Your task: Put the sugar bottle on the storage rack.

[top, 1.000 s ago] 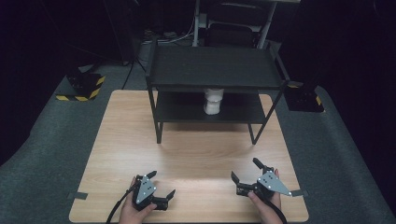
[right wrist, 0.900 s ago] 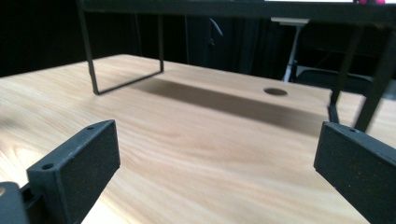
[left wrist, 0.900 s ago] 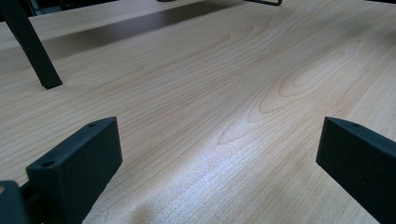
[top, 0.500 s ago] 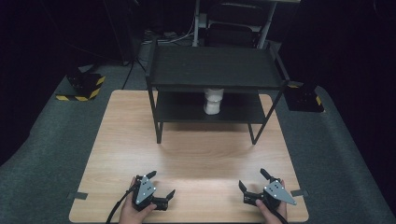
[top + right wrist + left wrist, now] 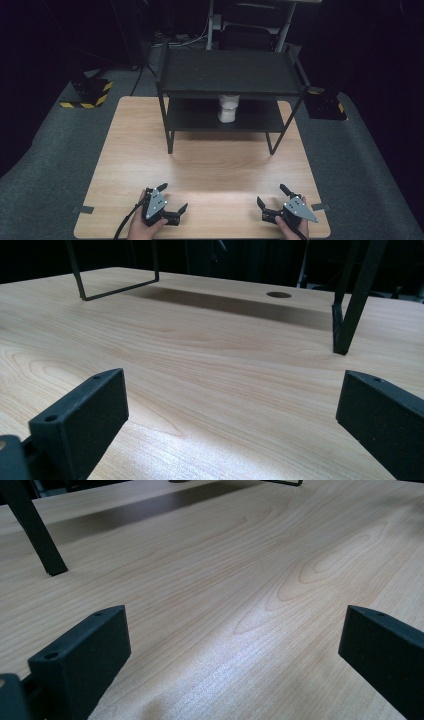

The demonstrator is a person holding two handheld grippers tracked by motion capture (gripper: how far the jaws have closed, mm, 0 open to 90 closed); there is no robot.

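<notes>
A black two-tier shelf rack stands at the far middle of the wooden table. A white cup-like container sits on its lower shelf. My left gripper rests open near the table's front edge, held by a hand, with nothing between its jaws. My right gripper is open too, at the front right, likewise with nothing in it. The left gripper view has my left gripper over bare wood, with a rack leg at far left. In the right gripper view, my right gripper faces a rack leg.
Grey carpet surrounds the table. A box with yellow-black hazard stripes lies on the floor at far left, and another dark box at far right. A round hole is in the tabletop behind the rack. Bare wood lies between grippers and rack.
My right gripper has drawn back toward the table's front edge and slightly to the right. The left gripper has stayed where it was.
</notes>
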